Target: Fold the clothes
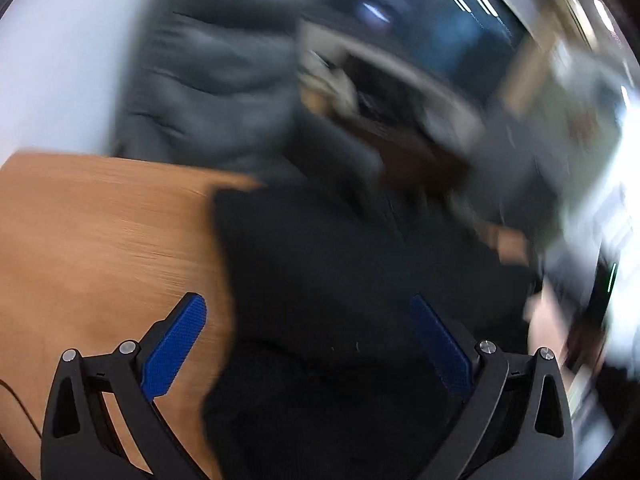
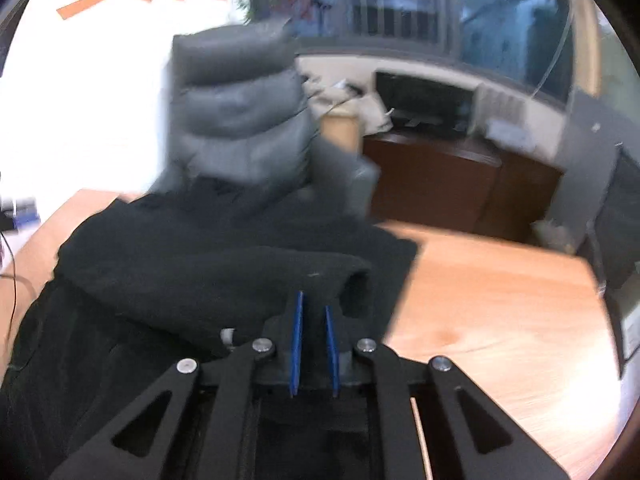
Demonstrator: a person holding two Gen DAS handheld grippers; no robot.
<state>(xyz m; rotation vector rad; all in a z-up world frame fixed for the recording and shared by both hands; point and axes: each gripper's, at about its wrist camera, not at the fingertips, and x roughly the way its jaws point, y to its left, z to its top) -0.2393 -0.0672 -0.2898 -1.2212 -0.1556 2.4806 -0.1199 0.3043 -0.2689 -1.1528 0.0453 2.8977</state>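
Right wrist view: your right hand-held gripper [image 2: 313,312] pinched the black garment [image 2: 192,264] mid-fold over the desk [image 2: 500,300], left hand-held gripper [image 1: 308,312] gaped wide; next you needed to lay the fold flat.

Your left wrist cam sits low and close over the counter [image 1: 100,240], facing 12 o'clock, heavily blurred. Right cam looks the same way, close too. Both share the black garment [image 2: 200,272] and grey chair [image 2: 240,120].

Matt black fleecy cloth garment [image 2: 192,264] on a smooth wood-grain table [image 2: 500,304]; fingers' pads [image 1: 176,344] are textured blue plastic; padded grey chair [image 2: 240,112].
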